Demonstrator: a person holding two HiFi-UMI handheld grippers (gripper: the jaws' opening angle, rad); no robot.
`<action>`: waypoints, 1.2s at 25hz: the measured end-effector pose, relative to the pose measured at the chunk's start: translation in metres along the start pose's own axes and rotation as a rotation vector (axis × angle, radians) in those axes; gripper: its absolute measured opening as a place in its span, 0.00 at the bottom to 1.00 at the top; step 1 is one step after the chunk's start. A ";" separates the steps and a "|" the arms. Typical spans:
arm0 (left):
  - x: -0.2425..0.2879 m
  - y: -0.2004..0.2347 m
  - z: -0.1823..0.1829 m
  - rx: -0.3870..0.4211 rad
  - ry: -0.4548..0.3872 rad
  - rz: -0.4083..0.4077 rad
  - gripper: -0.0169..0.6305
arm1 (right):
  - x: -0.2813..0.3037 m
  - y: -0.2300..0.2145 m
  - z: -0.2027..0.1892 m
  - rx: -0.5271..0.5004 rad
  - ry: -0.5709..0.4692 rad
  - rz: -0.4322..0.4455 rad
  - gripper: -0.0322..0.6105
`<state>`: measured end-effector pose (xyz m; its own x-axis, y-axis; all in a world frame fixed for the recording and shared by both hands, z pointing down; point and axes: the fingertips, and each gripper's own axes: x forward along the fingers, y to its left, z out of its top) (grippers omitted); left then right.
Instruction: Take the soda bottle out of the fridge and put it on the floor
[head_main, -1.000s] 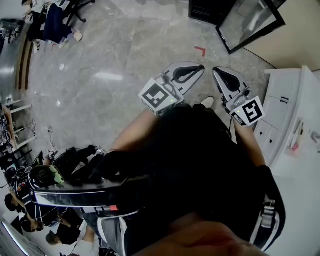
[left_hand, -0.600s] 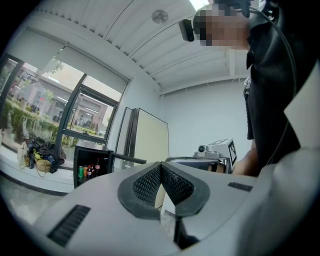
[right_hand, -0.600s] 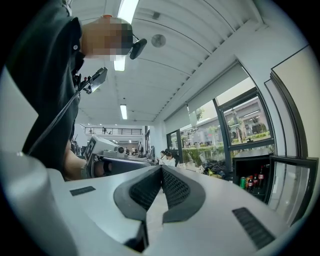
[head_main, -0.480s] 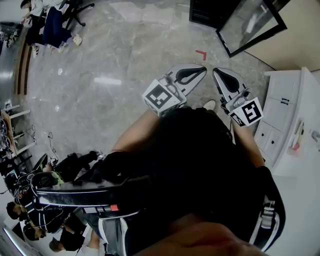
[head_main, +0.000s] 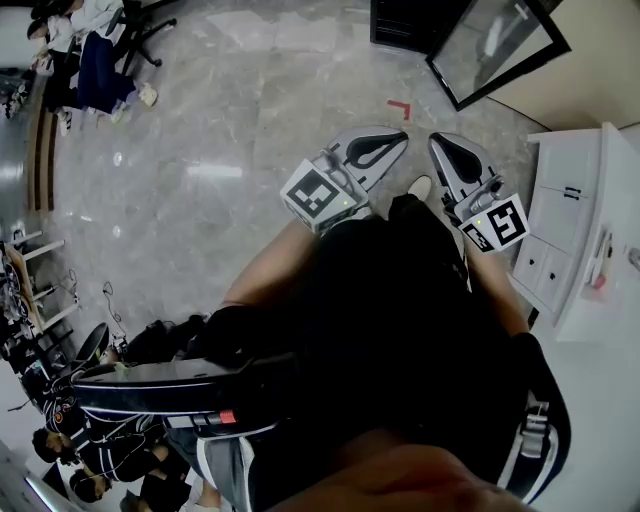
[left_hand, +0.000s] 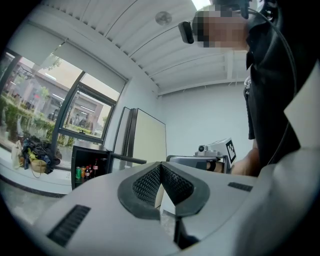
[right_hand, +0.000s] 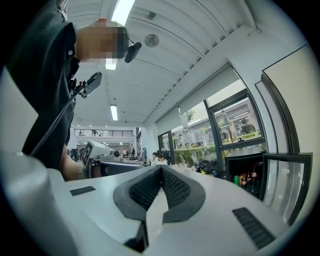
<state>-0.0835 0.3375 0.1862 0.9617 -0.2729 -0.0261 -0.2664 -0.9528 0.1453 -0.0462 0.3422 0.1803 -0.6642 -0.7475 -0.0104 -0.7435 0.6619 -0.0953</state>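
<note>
A black mini fridge (head_main: 405, 20) stands at the top of the head view, its glass door (head_main: 495, 50) swung open. In the left gripper view the fridge (left_hand: 82, 152) is far off, and a dark soda bottle (left_hand: 95, 167) stands inside next to some cans (left_hand: 78, 172). The right gripper view shows the same bottle (right_hand: 254, 172) behind the open door (right_hand: 282, 185). My left gripper (head_main: 400, 135) and right gripper (head_main: 440, 142) are held side by side over the floor, well short of the fridge. Both are shut with nothing between the pads.
A white cabinet with drawers (head_main: 570, 240) stands close on my right. A red tape mark (head_main: 398, 108) lies on the marble floor before the fridge. My shoe tip (head_main: 420, 187) shows between the grippers. People sit at the far left (head_main: 90, 50).
Almost nothing differs. Both grippers stay shut and side by side, and the view has drifted slightly toward the fridge.
</note>
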 end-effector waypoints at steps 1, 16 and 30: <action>0.005 0.002 -0.001 -0.003 0.000 -0.001 0.03 | -0.001 -0.006 0.000 0.002 0.001 -0.002 0.07; 0.142 0.066 0.029 -0.001 -0.021 0.044 0.03 | 0.012 -0.146 0.018 -0.025 -0.002 0.085 0.07; 0.217 0.122 0.026 0.005 0.020 0.121 0.03 | 0.031 -0.247 0.024 -0.002 -0.017 0.120 0.07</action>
<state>0.0910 0.1585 0.1723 0.9235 -0.3835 0.0115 -0.3811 -0.9136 0.1416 0.1183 0.1543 0.1796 -0.7471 -0.6636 -0.0381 -0.6588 0.7469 -0.0903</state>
